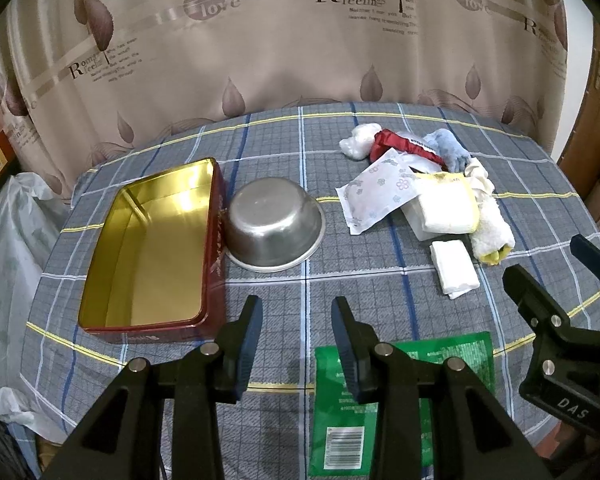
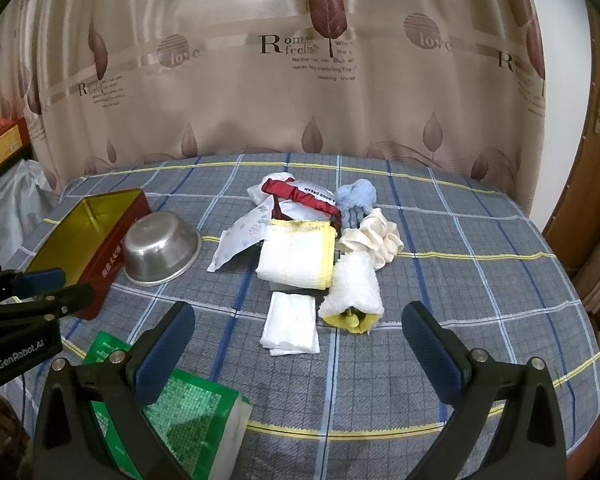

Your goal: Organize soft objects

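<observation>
Two hand-held grippers hover low over the near edge of the plaid-covered table (image 2: 480, 248), both holding nothing: the left gripper (image 1: 297, 344) has its jaws moderately parted, the right gripper (image 2: 298, 344) is spread wide, probably readied for a bulky soft item. Nearest lies a green plastic tissue pack (image 2: 188, 420), partly under the left gripper. Beyond it, a folded white tissue wad (image 2: 290, 326) and a rolled white fluffy towel (image 2: 354, 290) front a loose heap of cloths. Left of the heap, an upturned steel bowl (image 1: 274, 222) touches an open red tin box with gold lining (image 1: 152, 252), seemingly the intended container, so far unfilled.
</observation>
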`<move>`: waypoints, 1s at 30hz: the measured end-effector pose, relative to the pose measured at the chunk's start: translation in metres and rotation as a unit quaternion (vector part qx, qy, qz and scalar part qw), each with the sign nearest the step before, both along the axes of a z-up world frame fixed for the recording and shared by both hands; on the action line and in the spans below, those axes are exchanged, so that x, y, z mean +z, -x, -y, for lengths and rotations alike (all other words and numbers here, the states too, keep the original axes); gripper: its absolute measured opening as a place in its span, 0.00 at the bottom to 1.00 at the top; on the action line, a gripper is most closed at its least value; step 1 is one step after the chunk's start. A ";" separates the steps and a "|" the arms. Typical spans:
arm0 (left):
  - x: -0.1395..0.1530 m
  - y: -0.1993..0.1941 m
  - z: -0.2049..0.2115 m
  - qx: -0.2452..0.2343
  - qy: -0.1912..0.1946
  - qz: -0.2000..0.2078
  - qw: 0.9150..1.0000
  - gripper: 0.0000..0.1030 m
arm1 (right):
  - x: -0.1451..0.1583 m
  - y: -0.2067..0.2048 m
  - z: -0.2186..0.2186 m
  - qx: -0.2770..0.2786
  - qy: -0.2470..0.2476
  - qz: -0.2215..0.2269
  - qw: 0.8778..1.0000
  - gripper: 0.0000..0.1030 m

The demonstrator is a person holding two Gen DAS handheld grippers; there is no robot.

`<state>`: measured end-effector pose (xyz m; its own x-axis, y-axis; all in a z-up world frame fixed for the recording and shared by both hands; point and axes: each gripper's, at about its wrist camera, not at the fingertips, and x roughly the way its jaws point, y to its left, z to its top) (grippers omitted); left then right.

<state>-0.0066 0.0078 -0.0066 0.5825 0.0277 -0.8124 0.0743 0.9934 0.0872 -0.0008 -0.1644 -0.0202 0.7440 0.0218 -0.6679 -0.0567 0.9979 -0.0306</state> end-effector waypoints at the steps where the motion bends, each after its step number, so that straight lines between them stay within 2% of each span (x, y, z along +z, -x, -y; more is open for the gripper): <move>1: 0.000 0.000 0.000 0.000 0.001 0.000 1.000 0.35 | 0.000 0.000 0.000 -0.001 0.001 0.000 1.000 1.00; 30: -0.006 -0.004 0.000 -0.002 0.000 -0.009 1.000 0.35 | -0.004 -0.003 0.006 -0.013 -0.001 -0.005 1.000 1.00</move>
<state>-0.0025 0.0074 -0.0126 0.5672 0.0254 -0.8232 0.0802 0.9931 0.0859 0.0023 -0.1700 -0.0239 0.7377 0.0040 -0.6752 -0.0314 0.9991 -0.0283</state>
